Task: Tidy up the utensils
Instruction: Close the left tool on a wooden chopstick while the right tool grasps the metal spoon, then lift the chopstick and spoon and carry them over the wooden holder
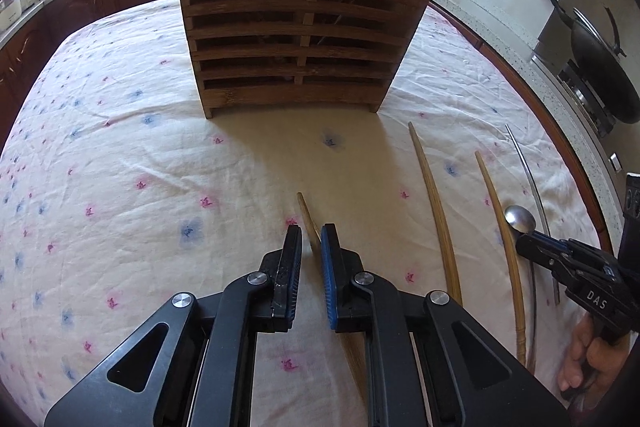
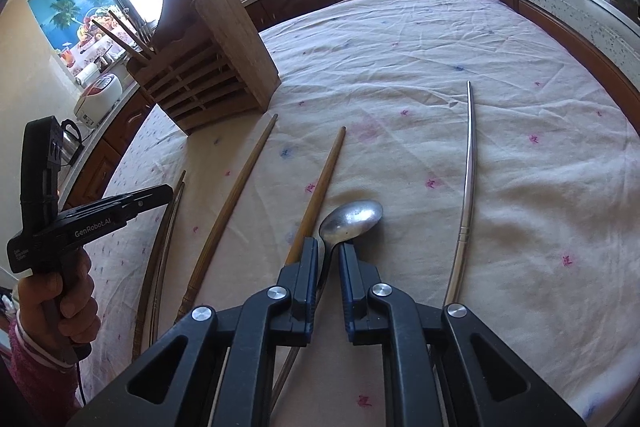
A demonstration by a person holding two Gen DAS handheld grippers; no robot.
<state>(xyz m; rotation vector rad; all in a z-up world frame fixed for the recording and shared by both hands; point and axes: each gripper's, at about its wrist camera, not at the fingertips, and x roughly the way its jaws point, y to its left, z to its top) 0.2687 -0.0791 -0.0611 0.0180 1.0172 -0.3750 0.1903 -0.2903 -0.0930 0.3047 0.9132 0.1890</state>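
Observation:
My left gripper (image 1: 311, 231) is shut on a wooden chopstick (image 1: 305, 211) that lies on the flowered cloth, its tip toward the slatted wooden utensil holder (image 1: 296, 39). The right wrist view shows this gripper (image 2: 170, 191) from the side at far left. My right gripper (image 2: 329, 247) is shut on the handle of a metal spoon (image 2: 354, 219), whose bowl sticks out past the fingertips. Two more wooden chopsticks (image 2: 236, 207) (image 2: 322, 183) and a metal chopstick (image 2: 468, 179) lie loose on the cloth. The holder (image 2: 208, 75) has wooden and metal chopsticks standing in it.
A dark wok (image 1: 600, 67) sits on a stove on the counter to the right of the table. A rice cooker (image 2: 100, 95) and a kettle (image 2: 70, 143) stand on the counter behind the holder. A person's hand (image 2: 60, 303) grips the left tool.

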